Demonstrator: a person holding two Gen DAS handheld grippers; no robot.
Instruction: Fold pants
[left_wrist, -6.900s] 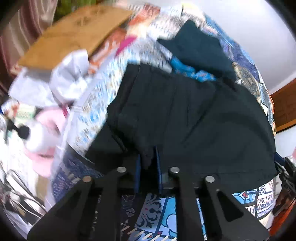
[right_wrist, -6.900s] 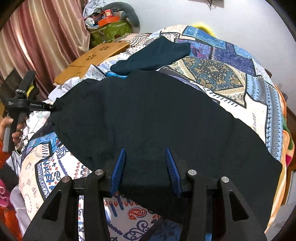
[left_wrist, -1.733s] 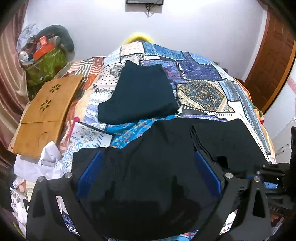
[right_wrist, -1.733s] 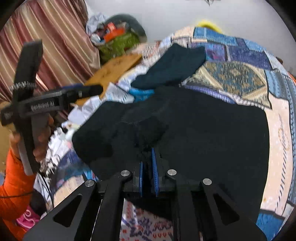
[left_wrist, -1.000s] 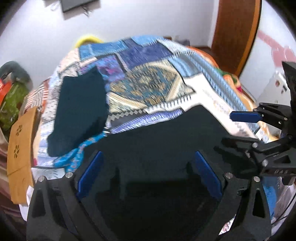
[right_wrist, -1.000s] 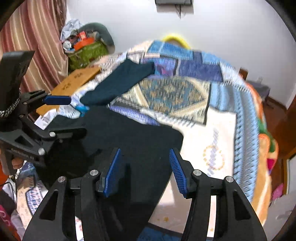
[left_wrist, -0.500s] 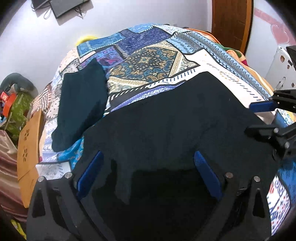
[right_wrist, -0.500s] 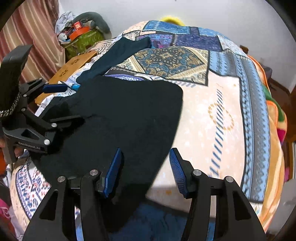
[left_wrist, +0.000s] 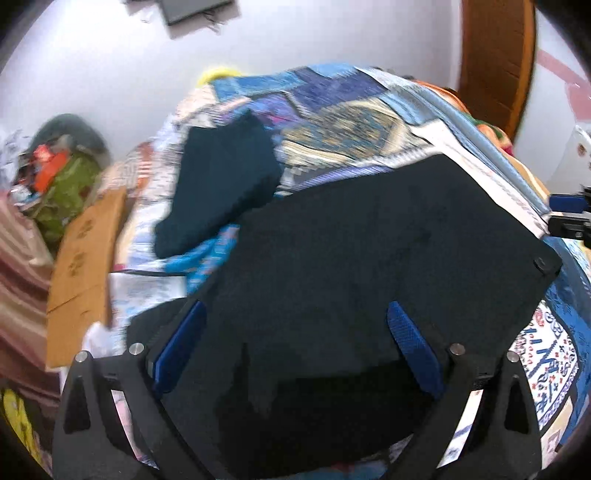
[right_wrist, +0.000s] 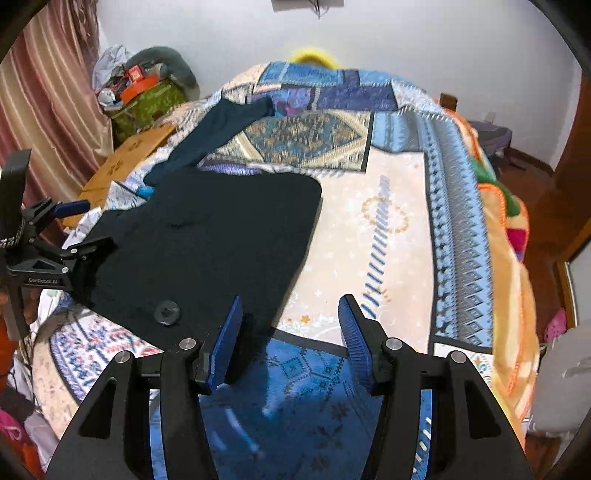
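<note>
We see the black pants (left_wrist: 369, 258) (right_wrist: 207, 243) lying flat on the patterned bedspread, folded into a broad, roughly rectangular panel. Its surface is smooth, with a dark round button (right_wrist: 167, 312) (left_wrist: 540, 263) near one corner, beside the edge nearest the right wrist camera.

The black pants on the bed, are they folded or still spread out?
Folded. The black pants lie as one compact rectangular panel on the patterned bedspread, button on top, no separate legs showing.
</note>
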